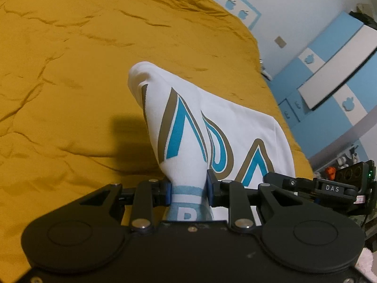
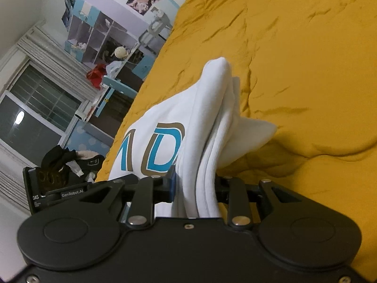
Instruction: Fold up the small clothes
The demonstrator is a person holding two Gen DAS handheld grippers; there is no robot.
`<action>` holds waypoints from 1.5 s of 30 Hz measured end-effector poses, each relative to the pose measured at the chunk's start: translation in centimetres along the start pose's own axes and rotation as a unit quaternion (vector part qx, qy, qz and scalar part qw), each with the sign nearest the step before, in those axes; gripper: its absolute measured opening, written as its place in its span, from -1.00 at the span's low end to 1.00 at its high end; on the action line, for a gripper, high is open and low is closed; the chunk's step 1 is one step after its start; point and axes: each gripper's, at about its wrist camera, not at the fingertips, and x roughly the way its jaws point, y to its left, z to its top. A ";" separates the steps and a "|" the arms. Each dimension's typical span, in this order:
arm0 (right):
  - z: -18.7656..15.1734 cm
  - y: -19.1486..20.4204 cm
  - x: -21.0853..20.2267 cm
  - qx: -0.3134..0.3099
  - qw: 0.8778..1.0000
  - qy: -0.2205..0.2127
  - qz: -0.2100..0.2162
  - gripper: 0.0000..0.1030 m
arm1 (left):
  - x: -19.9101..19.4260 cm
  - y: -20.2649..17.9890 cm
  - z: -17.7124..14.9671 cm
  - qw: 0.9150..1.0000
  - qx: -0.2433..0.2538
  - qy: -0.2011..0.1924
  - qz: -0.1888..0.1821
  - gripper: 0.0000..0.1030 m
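A: State of the fingers?
B: Left gripper (image 1: 188,189) and right gripper (image 2: 195,186) each clamp the white garment (image 1: 212,127).
A: Garment location?
B: Centre frame, raised over the yellow bed (image 1: 70,70).

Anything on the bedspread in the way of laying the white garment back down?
Nothing visible. Both tools, left and right, grip the white printed fabric garment; the mustard-yellow bedspread beyond it shows only wrinkles.
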 end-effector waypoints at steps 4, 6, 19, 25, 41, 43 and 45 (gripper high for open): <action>-0.3 -2.0 3.6 0.010 1.000 0.019 -0.012 -0.48 | 2.9 3.2 0.1 1.000 -0.014 0.021 0.011 -0.52; -0.5 -3.3 4.9 0.017 0.999 0.028 -0.022 -0.49 | 4.7 4.8 -0.3 0.999 -0.023 0.034 0.020 -0.51; -1.9 -5.6 2.5 0.020 0.999 0.031 -0.040 0.05 | 2.9 6.5 -2.2 0.998 -0.040 0.043 0.025 0.04; -5.2 -3.9 -2.1 0.015 0.998 0.052 -0.030 0.46 | -1.2 6.1 -7.5 0.995 -0.066 0.075 0.013 0.12; -7.8 -2.6 -3.7 0.064 0.994 0.084 -0.009 -0.70 | -3.2 4.1 -8.9 0.990 -0.100 0.088 -0.043 -0.80; -8.2 -1.5 -4.2 0.045 0.995 0.092 -0.021 -0.70 | -3.6 3.7 -9.4 0.991 -0.085 0.095 -0.045 -0.80; -9.0 -2.0 -3.8 0.040 0.993 0.102 -0.036 -0.71 | -2.7 4.1 -10.5 0.990 -0.078 0.113 -0.032 -0.77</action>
